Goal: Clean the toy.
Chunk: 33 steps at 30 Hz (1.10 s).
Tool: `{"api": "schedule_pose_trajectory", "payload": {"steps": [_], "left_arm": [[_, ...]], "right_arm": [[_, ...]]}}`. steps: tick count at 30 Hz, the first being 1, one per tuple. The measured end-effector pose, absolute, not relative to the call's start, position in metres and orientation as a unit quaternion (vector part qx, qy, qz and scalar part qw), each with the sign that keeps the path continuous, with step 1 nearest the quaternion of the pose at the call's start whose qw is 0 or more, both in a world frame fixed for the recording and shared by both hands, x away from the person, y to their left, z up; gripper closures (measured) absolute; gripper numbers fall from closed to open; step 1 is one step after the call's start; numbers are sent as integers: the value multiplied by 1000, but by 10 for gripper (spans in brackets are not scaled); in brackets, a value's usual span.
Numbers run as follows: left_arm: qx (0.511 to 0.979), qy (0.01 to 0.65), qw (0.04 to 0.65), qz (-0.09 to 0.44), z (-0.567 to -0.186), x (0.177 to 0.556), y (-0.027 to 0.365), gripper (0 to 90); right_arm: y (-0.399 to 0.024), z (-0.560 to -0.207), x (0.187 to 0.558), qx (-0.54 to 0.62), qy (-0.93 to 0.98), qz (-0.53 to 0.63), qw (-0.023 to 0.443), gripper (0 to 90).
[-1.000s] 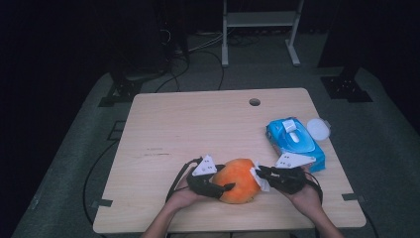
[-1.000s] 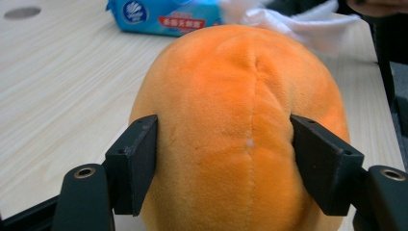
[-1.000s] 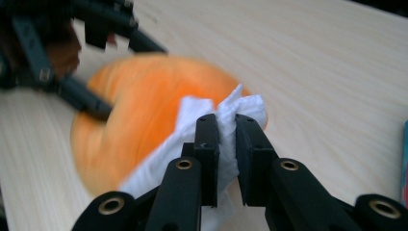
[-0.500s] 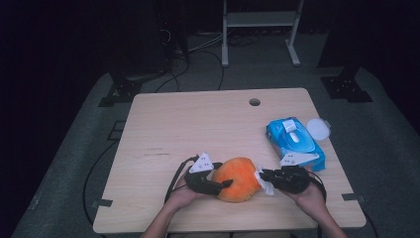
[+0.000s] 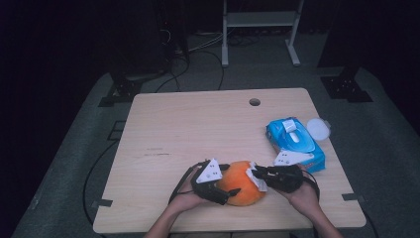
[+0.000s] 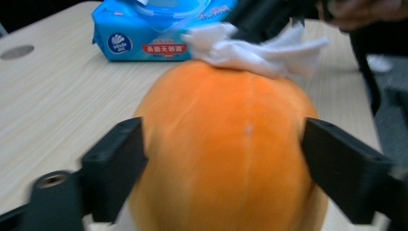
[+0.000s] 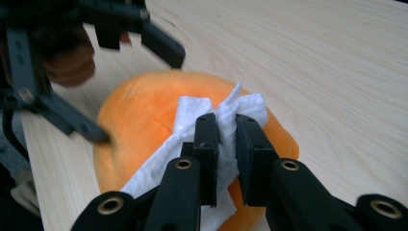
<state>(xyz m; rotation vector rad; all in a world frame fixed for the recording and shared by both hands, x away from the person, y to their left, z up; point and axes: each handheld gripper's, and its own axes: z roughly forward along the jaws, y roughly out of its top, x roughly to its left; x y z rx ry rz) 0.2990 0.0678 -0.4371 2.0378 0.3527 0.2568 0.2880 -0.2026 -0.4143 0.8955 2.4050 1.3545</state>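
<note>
My left gripper (image 5: 229,191) jaws have just been opening; they now straddle the orange fruit (image 5: 241,182) at its sides, wider than a second ago, fruit between them, whether the pads press it I can't tell. I've brought the white wipe (image 5: 257,177) in my right gripper (image 5: 257,174) slightly lower on the fruit's right side.

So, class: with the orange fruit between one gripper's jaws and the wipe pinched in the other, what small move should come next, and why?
Probably draw the right gripper and its wipe across the orange fruit. The wipe already lies on the skin, and the left gripper, whose jaws have just been opening, flanks the fruit.
</note>
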Motion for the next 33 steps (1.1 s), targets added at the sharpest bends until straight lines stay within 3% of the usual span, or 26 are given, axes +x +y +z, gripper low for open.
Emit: {"api": "schedule_pose_trajectory", "payload": {"steps": [2,7,11,13,17,22,29,33], "left_arm": [[848,169,496,75,-438,303,70,82],[854,204,477,31,-448,310,68,63],[855,168,481,97,-438,302,68,323],[842,141,499,147,-428,298,69,364],[842,120,495,179,-427,298,73,357],[848,139,488,152,-437,304,79,328],[858,113,465,188,-435,294,64,301],[856,123,469,178,-438,297,68,306]], "right_arm": [[-207,-415,286,307,822,465,115,788],[-207,-415,284,304,823,466,112,788],[-207,-411,283,303,817,475,119,789],[-207,-406,283,301,811,485,132,789],[-202,-402,284,300,799,501,145,791],[-195,-415,289,302,814,472,154,789],[-170,-404,275,267,814,489,166,796],[-168,-405,275,266,816,478,186,788]]}}
